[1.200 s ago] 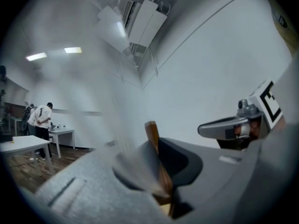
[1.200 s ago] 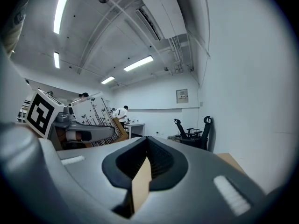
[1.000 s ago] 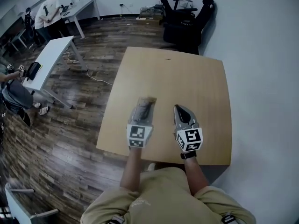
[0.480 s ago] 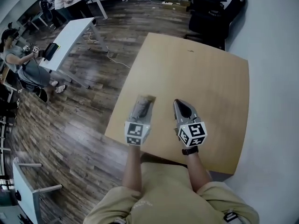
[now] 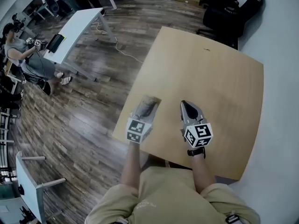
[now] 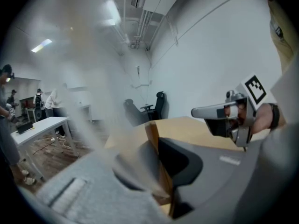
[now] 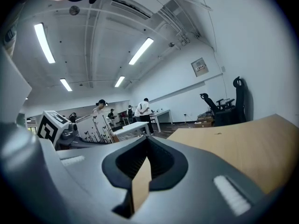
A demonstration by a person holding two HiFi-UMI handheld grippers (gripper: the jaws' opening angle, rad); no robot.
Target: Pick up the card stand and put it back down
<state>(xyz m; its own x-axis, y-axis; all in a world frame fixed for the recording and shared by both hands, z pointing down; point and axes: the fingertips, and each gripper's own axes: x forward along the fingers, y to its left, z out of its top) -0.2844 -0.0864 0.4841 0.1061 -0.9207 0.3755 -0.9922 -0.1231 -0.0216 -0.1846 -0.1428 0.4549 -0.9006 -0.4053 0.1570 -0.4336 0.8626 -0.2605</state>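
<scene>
The card stand, a pale translucent sheet in a thin wooden base, is held just above the near left part of the wooden table. My left gripper is shut on it. In the left gripper view the wooden base stands clamped between the grey jaws and the sheet blurs across the left. My right gripper hovers beside it to the right, shut with nothing in it; its tips meet in the right gripper view. The right gripper also shows in the left gripper view.
The table's near edge and left corner lie just under the left gripper. Black office chairs stand beyond the far edge. A white desk and seated people are at the left, over wood flooring.
Both grippers have sunk closer to the table and drifted toward its near left corner. The left one still grips the card stand; the head view has swung.
</scene>
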